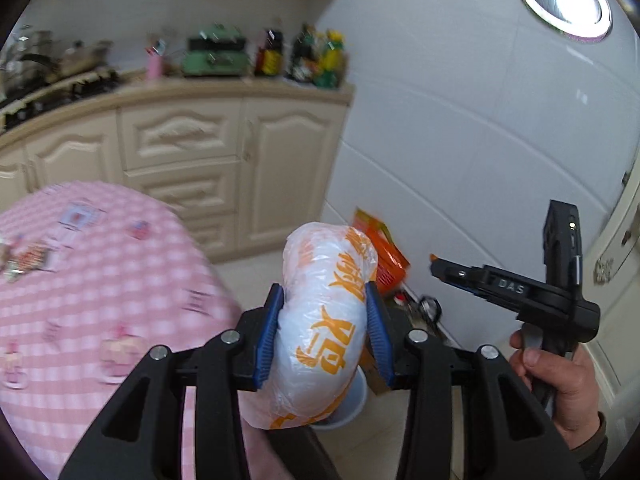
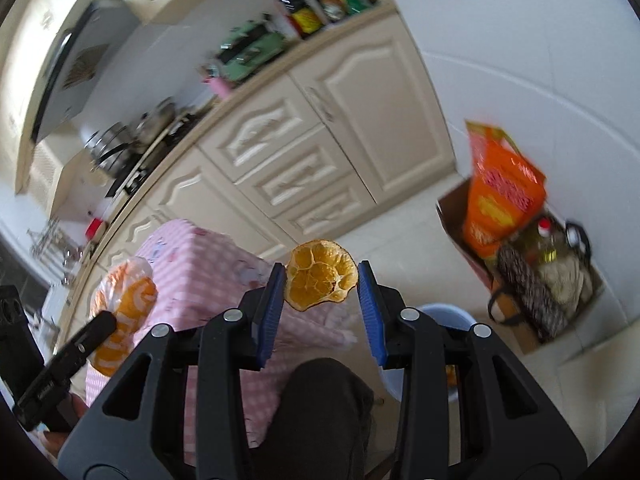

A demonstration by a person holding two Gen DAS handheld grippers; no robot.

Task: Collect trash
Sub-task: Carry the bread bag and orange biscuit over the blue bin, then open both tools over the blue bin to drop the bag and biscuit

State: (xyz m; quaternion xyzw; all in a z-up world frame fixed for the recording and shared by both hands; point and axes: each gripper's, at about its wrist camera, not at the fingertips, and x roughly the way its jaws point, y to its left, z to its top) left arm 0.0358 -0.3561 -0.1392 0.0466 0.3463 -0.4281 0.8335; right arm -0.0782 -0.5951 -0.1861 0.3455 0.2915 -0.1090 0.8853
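Observation:
My left gripper (image 1: 325,328) is shut on a crumpled white plastic bag with orange print (image 1: 324,320), held in the air beyond the pink checked table (image 1: 100,280). The bag also shows in the right wrist view (image 2: 120,320) at the left. My right gripper (image 2: 322,292) holds a dried orange peel (image 2: 320,276) between its blue pads (image 2: 370,320), over the floor by the table edge. A pale blue bin (image 2: 444,316) sits on the floor just below both grippers; its rim shows under the bag in the left wrist view (image 1: 352,408).
Cream kitchen cabinets (image 1: 200,152) with a cluttered counter stand behind. An orange box (image 2: 500,184) and bags in a cardboard box (image 2: 552,280) sit against the white tiled wall. A snack wrapper (image 1: 24,260) lies on the table. My right gripper body (image 1: 520,292) is close at the right.

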